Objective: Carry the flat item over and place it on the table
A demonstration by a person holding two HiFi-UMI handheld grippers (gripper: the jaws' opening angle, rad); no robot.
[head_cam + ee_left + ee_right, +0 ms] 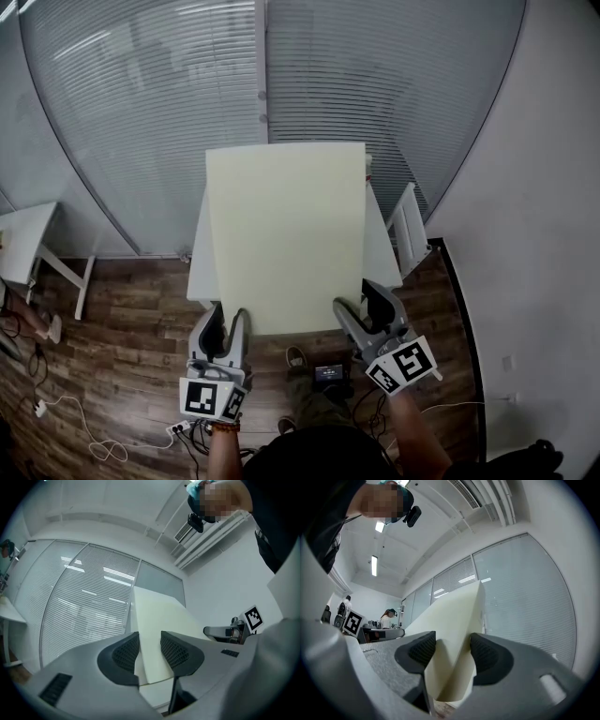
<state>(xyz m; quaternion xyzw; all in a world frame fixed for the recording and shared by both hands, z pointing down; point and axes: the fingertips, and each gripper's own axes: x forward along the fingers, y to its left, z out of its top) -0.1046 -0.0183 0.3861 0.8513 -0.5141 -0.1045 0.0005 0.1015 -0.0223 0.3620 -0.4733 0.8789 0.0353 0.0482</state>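
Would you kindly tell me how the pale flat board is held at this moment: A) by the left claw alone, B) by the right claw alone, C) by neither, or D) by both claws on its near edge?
D: in the head view the left claw and the right claw each grip the near edge of the board.

Ahead of the fingers (240,330), a pale cream flat board (286,234) covers nearly all of the white rectangular surface (198,267). Beyond, a blind-covered glass wall (141,112) blocks passage. Left, brown wood-plank floor (122,309) lies open; right, a white frame (408,230) crowds the surface.
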